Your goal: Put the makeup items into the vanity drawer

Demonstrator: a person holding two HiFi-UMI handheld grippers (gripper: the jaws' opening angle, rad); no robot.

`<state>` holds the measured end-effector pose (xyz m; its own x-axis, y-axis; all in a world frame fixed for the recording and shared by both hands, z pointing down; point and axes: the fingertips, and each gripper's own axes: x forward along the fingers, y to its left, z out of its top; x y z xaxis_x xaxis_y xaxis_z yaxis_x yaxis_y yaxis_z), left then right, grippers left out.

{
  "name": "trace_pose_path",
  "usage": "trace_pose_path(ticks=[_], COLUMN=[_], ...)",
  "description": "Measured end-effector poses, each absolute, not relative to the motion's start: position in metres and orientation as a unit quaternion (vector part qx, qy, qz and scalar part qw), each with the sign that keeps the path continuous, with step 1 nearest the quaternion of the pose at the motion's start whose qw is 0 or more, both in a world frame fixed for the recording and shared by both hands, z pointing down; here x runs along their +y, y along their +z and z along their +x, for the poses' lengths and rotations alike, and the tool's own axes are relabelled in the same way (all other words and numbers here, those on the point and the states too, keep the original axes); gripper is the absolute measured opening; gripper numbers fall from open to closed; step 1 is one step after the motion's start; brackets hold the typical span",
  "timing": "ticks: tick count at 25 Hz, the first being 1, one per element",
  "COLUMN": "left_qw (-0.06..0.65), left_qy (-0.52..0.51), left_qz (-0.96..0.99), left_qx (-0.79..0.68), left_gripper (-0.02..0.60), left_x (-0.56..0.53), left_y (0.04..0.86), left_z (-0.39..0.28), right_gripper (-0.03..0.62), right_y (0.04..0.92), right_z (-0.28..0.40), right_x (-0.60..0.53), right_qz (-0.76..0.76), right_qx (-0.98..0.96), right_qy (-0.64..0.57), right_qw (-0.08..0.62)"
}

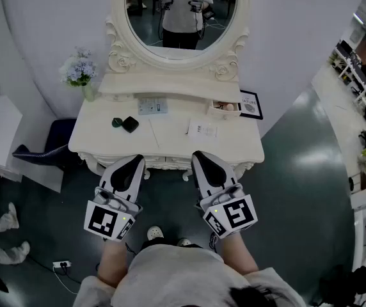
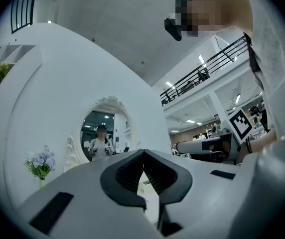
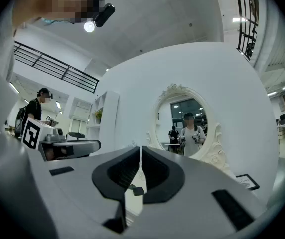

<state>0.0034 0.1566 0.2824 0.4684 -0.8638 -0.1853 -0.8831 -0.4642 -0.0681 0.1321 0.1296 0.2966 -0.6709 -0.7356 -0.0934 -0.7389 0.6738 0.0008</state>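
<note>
The white vanity (image 1: 170, 142) stands in front of me under its oval mirror (image 1: 180, 11). On its top at the left lie a round dark green makeup item (image 1: 116, 123) and a black square compact (image 1: 130, 125), side by side. At the back right of the top a small drawer (image 1: 226, 108) stands open with pale items in it. My left gripper (image 1: 136, 160) and right gripper (image 1: 200, 157) hover side by side just before the vanity's front edge. Both are shut with nothing in them. The left gripper (image 2: 143, 156) and right gripper (image 3: 140, 151) views show the jaw tips meeting.
A vase of pale blue flowers (image 1: 79, 70) stands at the vanity's back left. Two printed sheets (image 1: 201, 130) lie on the top. A framed picture (image 1: 251, 104) leans at the right. A dark blue seat (image 1: 50, 147) sits left of the vanity, and a power strip (image 1: 61, 265) lies on the floor.
</note>
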Motion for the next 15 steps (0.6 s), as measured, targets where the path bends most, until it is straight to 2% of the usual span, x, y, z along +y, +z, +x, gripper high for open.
trace_pose_path(ticks=[15], left_qw=[0.087], left_qy=[0.065], left_qz=[-0.856], left_qx=[0.505], left_gripper=[0.014], left_x=[0.136], left_y=[0.282], left_z=[-0.034], right_gripper=[0.028], right_y=[0.296], right_z=[0.101], right_x=[0.108], right_qz=[-0.421], right_qx=[0.905], right_qy=[0.019], right_qw=[0.054])
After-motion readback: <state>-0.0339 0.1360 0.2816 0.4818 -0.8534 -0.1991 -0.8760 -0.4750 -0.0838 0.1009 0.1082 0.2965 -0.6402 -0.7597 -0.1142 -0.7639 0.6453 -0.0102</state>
